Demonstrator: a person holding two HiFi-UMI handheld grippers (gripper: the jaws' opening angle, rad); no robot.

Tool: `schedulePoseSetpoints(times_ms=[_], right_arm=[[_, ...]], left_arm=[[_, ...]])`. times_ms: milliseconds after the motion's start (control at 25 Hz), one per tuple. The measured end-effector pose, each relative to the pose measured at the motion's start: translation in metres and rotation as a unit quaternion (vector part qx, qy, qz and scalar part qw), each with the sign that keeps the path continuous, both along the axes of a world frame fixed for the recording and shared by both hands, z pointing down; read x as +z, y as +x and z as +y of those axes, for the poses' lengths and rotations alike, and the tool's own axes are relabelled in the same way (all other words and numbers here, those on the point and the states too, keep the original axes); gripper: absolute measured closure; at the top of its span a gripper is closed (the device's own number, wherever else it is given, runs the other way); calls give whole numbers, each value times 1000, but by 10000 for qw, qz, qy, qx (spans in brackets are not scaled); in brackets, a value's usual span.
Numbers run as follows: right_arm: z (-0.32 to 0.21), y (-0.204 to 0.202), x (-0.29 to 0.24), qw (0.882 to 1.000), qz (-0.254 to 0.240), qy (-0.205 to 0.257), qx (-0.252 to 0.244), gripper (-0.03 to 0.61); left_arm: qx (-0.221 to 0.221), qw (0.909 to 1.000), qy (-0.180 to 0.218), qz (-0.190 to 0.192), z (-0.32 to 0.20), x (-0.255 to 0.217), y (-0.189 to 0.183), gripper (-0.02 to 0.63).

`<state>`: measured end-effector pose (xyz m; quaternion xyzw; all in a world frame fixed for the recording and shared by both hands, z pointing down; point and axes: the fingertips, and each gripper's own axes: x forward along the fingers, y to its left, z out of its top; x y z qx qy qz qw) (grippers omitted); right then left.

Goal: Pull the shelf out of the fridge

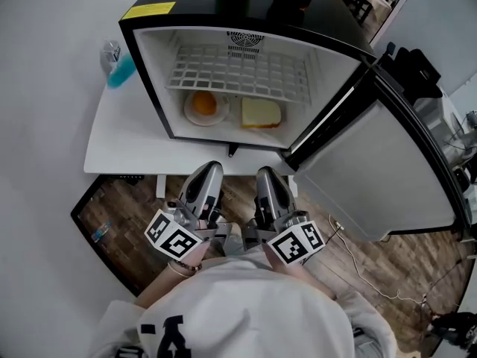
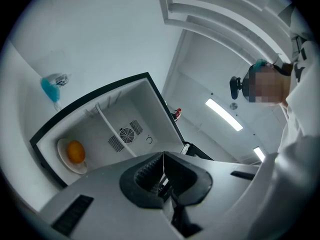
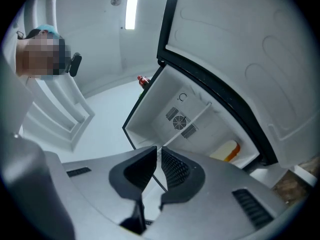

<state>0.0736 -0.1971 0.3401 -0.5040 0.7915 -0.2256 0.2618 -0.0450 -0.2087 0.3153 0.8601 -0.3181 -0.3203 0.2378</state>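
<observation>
The small black fridge (image 1: 149, 21) stands open on a white table. Its white wire shelf (image 1: 238, 73) sits inside at mid height, level, and shows edge-on as shelf (image 2: 112, 129) and shelf (image 3: 192, 124). Under it lie an orange on a plate (image 1: 205, 107) and a yellow slice (image 1: 261, 112). My left gripper (image 1: 209, 171) and right gripper (image 1: 267, 176) hang side by side in front of the fridge, below the table edge and well short of the shelf. The left gripper (image 2: 162, 156) and right gripper (image 3: 159, 151) are both shut with nothing between them.
The fridge door (image 1: 387, 162) swings wide to the right. A blue spray bottle (image 1: 118, 64) stands on the white table (image 1: 119, 148) left of the fridge. Green and red items sit on the fridge top. Cables (image 1: 373, 271) trail over the wooden floor at right.
</observation>
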Motion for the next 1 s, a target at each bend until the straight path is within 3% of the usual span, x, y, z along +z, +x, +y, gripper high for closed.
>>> schedulePoseSetpoints(times_ms=[520, 1000], right_arm=[[-66, 23, 1, 9999, 13, 69, -131, 529], [-81, 19, 6, 9999, -36, -76, -69, 529]], left_arm=[[-163, 9998, 75, -11, -60, 1, 21, 604], [-122, 9998, -78, -111, -80, 5, 15, 604]])
